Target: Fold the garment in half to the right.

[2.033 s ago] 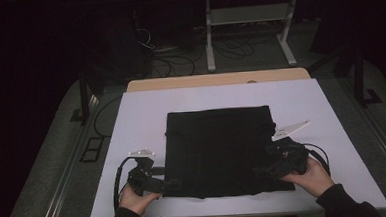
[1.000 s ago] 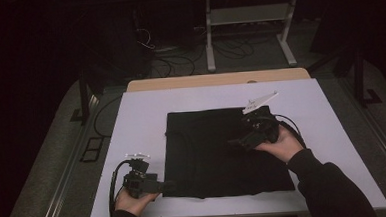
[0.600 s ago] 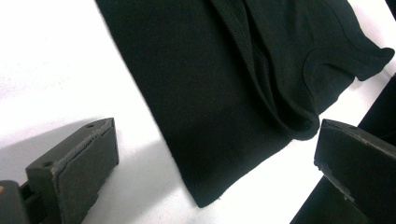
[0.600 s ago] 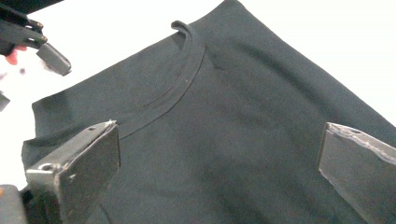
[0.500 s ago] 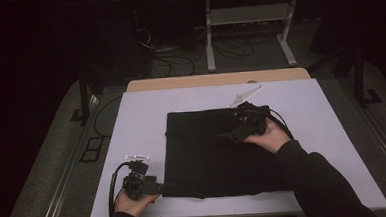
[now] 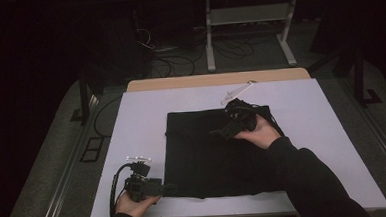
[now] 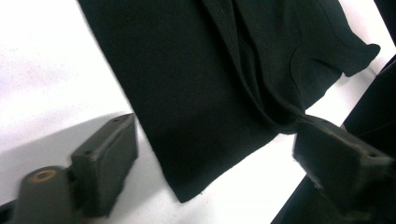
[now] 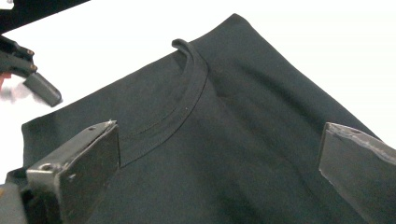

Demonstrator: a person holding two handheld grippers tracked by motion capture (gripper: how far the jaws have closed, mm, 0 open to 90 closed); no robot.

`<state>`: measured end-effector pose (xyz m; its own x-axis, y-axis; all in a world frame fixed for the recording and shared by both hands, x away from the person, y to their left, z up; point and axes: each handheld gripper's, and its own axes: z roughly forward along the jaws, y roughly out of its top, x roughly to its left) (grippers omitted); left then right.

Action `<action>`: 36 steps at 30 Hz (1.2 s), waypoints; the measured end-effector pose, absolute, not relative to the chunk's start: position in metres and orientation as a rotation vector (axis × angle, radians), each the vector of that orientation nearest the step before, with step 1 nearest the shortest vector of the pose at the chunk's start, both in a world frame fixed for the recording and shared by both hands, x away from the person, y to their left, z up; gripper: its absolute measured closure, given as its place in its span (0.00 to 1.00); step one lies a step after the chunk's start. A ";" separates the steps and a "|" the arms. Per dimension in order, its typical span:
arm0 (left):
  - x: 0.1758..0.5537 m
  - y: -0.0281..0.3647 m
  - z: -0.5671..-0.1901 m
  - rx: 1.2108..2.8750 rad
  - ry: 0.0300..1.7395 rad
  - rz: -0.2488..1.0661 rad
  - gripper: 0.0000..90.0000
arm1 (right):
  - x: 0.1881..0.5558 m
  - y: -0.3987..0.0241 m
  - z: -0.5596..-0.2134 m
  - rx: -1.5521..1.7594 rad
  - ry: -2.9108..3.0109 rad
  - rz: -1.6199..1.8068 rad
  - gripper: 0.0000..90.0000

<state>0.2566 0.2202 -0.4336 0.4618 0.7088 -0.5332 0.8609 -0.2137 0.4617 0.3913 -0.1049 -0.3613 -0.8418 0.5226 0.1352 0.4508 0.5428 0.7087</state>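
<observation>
A black shirt (image 6: 208, 157) lies folded flat on the white table (image 6: 131, 121). My left gripper (image 6: 169, 189) rests at the shirt's near left corner. In the left gripper view that cloth corner (image 7: 187, 140) lies between the jaws of the left gripper (image 7: 212, 135); they have just been closing, but the pads stand apart from the cloth. My right gripper (image 6: 217, 133) hovers over the shirt's far right part, open (image 8: 222, 140), with the neck band (image 8: 187, 98) just ahead of it. The left gripper (image 8: 32, 79) shows at the far left of the right gripper view.
A wooden board edge (image 6: 214, 80) runs along the table's far side. Beyond it stand a white metal stand (image 6: 246, 15) and cables (image 6: 173, 64) on the dark floor. Bare white table lies left and right of the shirt.
My right gripper has travelled from the shirt's near right corner up to its far right part and a little leftward. The left hand has stayed at the near left corner.
</observation>
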 end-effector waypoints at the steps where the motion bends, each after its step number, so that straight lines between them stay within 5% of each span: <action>1: 0.257 0.220 -0.434 1.987 1.306 -0.263 0.17 | 0.392 -0.104 -0.361 0.848 2.678 1.188 0.00; 15: 0.255 0.213 -0.434 2.041 1.340 -0.187 0.63 | 0.405 -0.084 -0.359 0.789 2.678 1.190 0.00; 28: 0.255 0.206 -0.434 2.110 1.339 -0.150 0.92 | 0.416 -0.061 -0.363 0.765 2.708 1.171 0.00; 36: 0.256 0.207 -0.434 2.111 1.338 -0.173 0.95 | 0.424 -0.047 -0.366 0.722 2.703 1.135 0.01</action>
<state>0.2559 0.2066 -0.4341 0.4769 0.7709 -0.4224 0.8529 -0.2896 0.4344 0.4243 -0.0471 -0.3657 -0.8787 0.4723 0.0697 0.3803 0.6044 0.7001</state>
